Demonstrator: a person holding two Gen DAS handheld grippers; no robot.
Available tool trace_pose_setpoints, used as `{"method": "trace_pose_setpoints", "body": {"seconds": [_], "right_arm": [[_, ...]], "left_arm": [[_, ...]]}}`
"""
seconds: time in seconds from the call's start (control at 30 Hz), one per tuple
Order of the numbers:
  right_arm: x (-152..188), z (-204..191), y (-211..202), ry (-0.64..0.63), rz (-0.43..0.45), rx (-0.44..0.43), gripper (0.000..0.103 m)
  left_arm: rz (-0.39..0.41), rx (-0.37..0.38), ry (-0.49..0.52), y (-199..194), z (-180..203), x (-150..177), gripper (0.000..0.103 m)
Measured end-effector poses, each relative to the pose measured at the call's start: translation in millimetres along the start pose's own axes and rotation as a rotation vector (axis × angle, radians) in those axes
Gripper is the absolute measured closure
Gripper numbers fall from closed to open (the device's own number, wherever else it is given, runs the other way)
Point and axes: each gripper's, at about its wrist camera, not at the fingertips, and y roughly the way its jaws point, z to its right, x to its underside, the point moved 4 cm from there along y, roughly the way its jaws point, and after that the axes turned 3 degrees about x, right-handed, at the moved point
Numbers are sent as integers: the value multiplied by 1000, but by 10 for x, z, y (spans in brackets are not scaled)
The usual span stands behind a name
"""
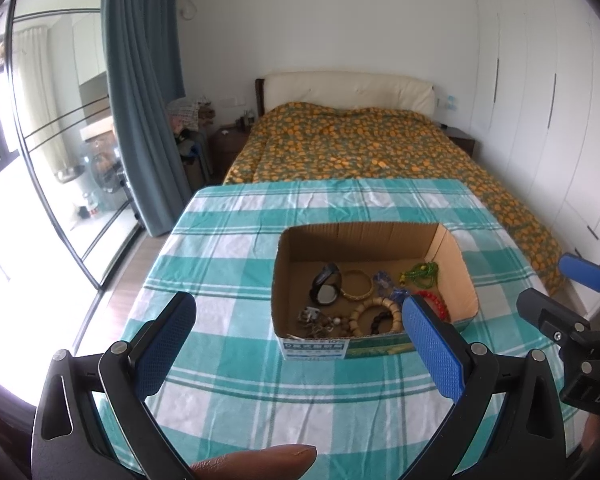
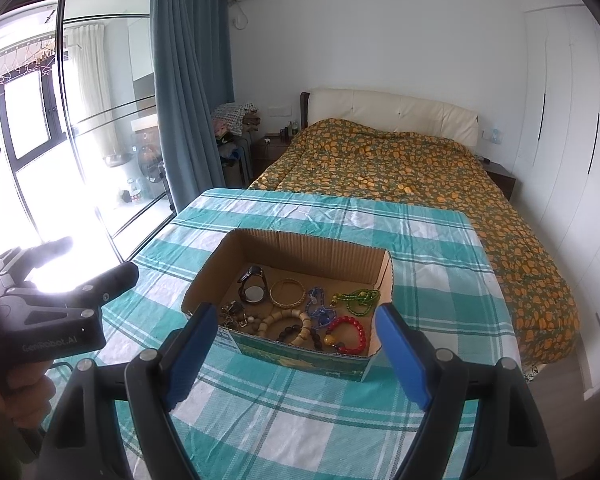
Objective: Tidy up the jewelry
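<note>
Forward along my left gripper, jaws spread wide with nothing between them, the cardboard box sits on the checked tablecloth holding the jewelry: a black watch, a gold bangle, green beads and a wooden bead bracelet, though my right-hand pad covers part of the red bracelet and the metal tangle at the near-left corner is too small to make out. From my right gripper, likewise gaping and empty, the same box lies just ahead with the red bracelet fully shown, while my left pad hides the box's near-left corner and window glare washes out the other tool at the frame's left edge.
</note>
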Motion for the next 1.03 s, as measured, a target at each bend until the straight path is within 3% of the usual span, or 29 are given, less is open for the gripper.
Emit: {"method": "trace_pose_setpoints", "body": {"seconds": [1.03], "right_arm": [[49,50,20,0,-10,21,20]], "left_arm": [[-26,30,4,69,29,46,1]]}}
